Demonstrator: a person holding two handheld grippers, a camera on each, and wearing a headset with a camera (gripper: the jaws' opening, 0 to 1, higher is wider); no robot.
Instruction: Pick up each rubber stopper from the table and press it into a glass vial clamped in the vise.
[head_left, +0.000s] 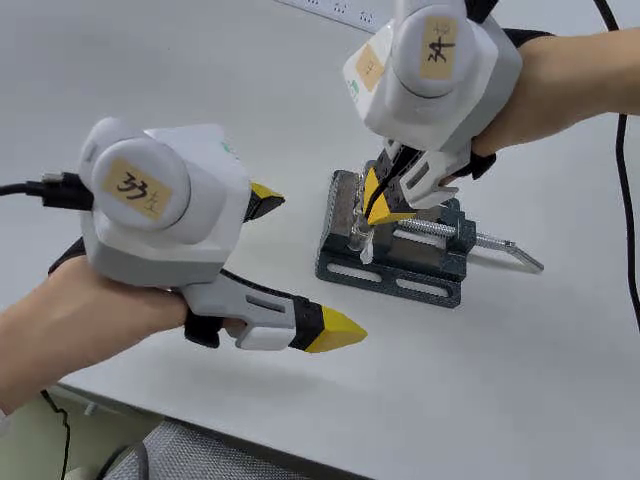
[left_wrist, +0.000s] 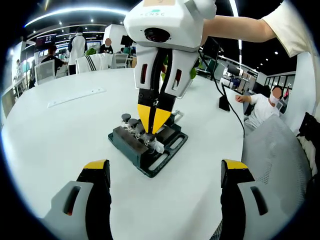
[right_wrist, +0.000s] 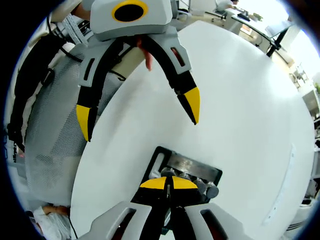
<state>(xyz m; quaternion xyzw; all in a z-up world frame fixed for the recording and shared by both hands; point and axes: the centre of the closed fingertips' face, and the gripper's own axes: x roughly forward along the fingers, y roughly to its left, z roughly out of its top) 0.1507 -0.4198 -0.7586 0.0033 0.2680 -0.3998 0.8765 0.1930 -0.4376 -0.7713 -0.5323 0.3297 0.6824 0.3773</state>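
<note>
Right claw (head_left: 379, 212) pressed together just over vials (left_wrist: 126, 119) in the vise (head_left: 395, 285); left claw (head_left: 304, 266) spread wide nearby above table (head_left: 500, 380).

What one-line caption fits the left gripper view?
Right gripper, jaws shut, points down at the vials in the vise; left gripper open.

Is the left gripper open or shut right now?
Open: the white left gripper has yellow-tipped jaws wide apart, white table between them.
</note>
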